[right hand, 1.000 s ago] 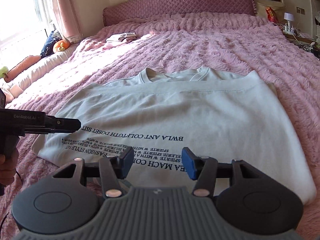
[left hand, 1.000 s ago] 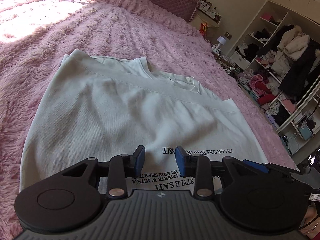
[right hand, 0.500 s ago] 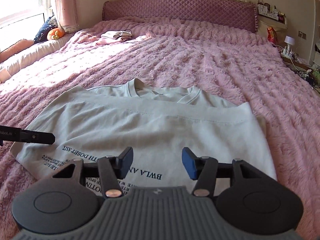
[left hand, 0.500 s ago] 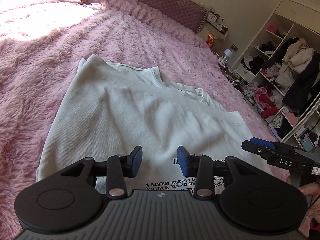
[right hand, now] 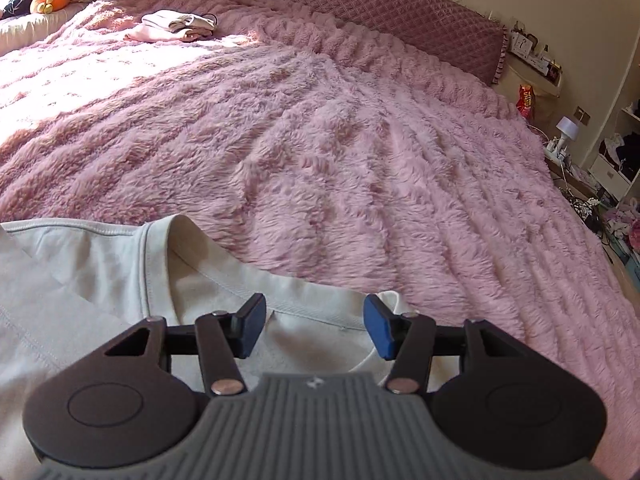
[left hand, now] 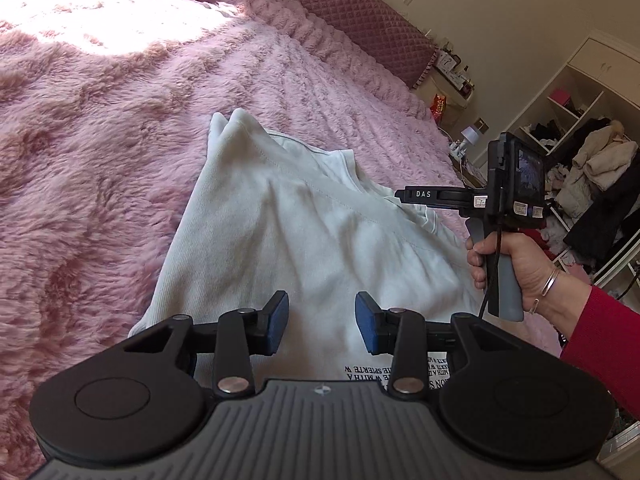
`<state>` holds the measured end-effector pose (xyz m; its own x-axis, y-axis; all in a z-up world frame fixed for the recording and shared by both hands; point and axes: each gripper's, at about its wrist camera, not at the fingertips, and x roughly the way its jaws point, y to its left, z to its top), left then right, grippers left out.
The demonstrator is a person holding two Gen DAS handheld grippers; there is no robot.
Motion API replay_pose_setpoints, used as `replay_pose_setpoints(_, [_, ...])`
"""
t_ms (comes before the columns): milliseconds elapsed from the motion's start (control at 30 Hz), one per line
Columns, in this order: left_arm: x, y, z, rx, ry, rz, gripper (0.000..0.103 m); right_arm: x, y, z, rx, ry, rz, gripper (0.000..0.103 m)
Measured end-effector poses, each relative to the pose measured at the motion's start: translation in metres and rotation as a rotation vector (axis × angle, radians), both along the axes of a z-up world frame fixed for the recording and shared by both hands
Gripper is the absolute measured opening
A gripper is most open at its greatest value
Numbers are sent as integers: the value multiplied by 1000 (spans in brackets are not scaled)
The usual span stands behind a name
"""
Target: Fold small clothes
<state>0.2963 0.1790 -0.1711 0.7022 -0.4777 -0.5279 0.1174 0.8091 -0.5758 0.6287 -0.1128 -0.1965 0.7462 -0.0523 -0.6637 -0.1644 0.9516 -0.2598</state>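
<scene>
Right claw [right hand: 314, 326] shifted to shirt [left hand: 304, 240] collar; both claws released; pink fuzzy blanket [right hand: 320, 140].

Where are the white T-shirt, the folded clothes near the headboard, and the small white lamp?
white T-shirt [left hand: 304, 240], left wrist view, on its plain back fabric.
folded clothes [right hand: 176, 26], right wrist view, on the top of the pile.
small white lamp [right hand: 568, 127], right wrist view, on its shade.
</scene>
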Motion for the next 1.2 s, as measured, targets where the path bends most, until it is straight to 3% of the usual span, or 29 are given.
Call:
replay_pose_setpoints(133, [1, 1, -2, -7, -2, 2, 47, -11, 1, -13, -49, 9, 10, 50])
replay_pose_setpoints(367, [-2, 1, 2, -21, 9, 15, 48, -92, -4, -9, -86, -36, 68, 53])
replay_pose_setpoints(533, [-10, -1, 11, -5, 10, 16, 49, -150, -14, -6, -30, 47, 96, 53])
replay_pose_setpoints(800, [-25, -3, 20, 25, 19, 16, 52, -238, -23, -2, 42, 94, 121, 53])
replay_pose_setpoints(1000, [-30, 1, 13, 3, 56, 40, 52, -279, -23, -6, 72, 111, 126, 54])
replay_pose_setpoints(1200, [-25, 11, 1, -15, 96, 68, 53, -291, -22, -9, 62, 119, 121, 55])
